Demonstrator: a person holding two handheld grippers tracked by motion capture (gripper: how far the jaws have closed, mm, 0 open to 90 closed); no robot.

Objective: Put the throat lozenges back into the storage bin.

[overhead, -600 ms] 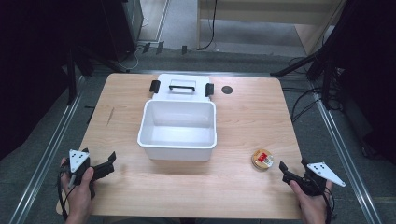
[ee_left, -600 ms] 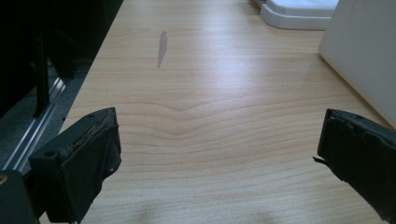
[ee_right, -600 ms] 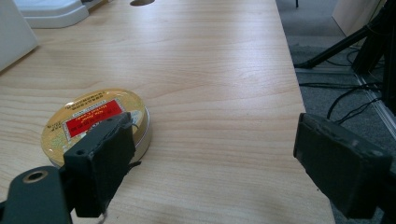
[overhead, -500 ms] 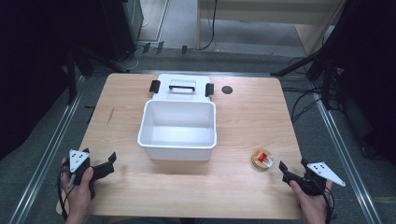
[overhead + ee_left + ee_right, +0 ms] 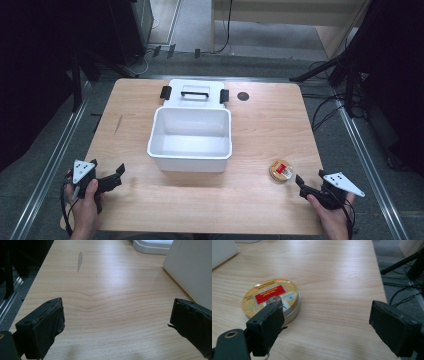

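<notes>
A white plastic bin (image 5: 190,137) stands open and empty in the middle of the wooden table (image 5: 260,125). Its white lid (image 5: 195,93) with black latches lies flat just behind it. A small round gold tin (image 5: 281,170) with a red label lies at the front right; in the right gripper view the tin (image 5: 272,300) sits just ahead of the left jaw. My right gripper (image 5: 303,185) is open, just right of and in front of the tin, with nothing between its jaws. My left gripper (image 5: 114,176) is open over bare table at the front left; the bin's wall (image 5: 192,270) shows at the right.
A dark round hole (image 5: 243,96) marks the tabletop at the back right. A grey smear (image 5: 79,261) marks the wood at the left. Metal rails (image 5: 50,165) run along both sides of the table, and cables (image 5: 325,107) lie on the floor at the right.
</notes>
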